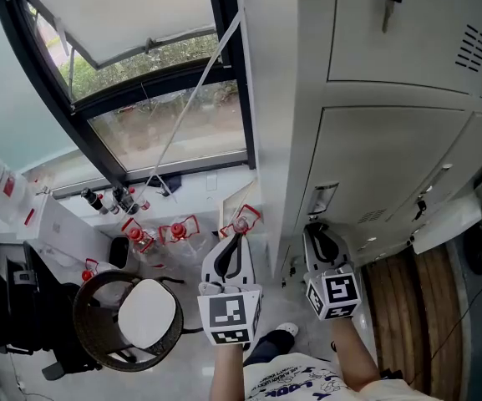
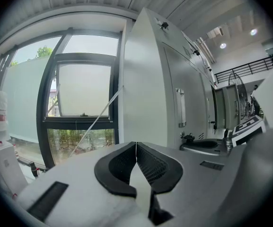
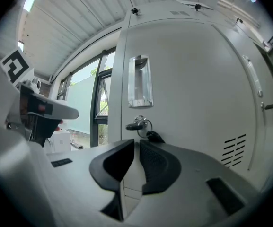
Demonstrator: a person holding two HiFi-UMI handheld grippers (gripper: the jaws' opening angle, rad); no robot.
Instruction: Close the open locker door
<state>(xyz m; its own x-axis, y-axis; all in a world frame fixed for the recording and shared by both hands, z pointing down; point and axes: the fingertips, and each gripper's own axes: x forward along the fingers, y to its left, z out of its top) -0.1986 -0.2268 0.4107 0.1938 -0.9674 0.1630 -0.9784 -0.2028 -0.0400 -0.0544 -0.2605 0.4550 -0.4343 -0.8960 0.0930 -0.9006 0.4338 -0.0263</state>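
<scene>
Head view looks down on a pale floor [image 1: 182, 366] under a window [image 1: 165, 132], where a round brown basket [image 1: 82, 307] holds something white. The left claw [image 2: 136, 143] is together. The right claw [image 3: 137, 141] is barely apart and empty. Only the right gripper view shows the key [image 3: 135, 125] in the locker door [image 3: 188, 79], just ahead.

The locker door [image 3: 188, 89] is smooth painted sheet metal, pale grey with a soft sheen. At 8 o'clock on it a key [image 3: 135, 125] hangs on a shiny metal ring. The right gripper [image 3: 137, 148] is matt grey plastic, and its pads [image 3: 157, 162] are black and finely ribbed. At 5 o'clock in the head view, the floor [image 1: 399, 307] looks like brown wood.
</scene>
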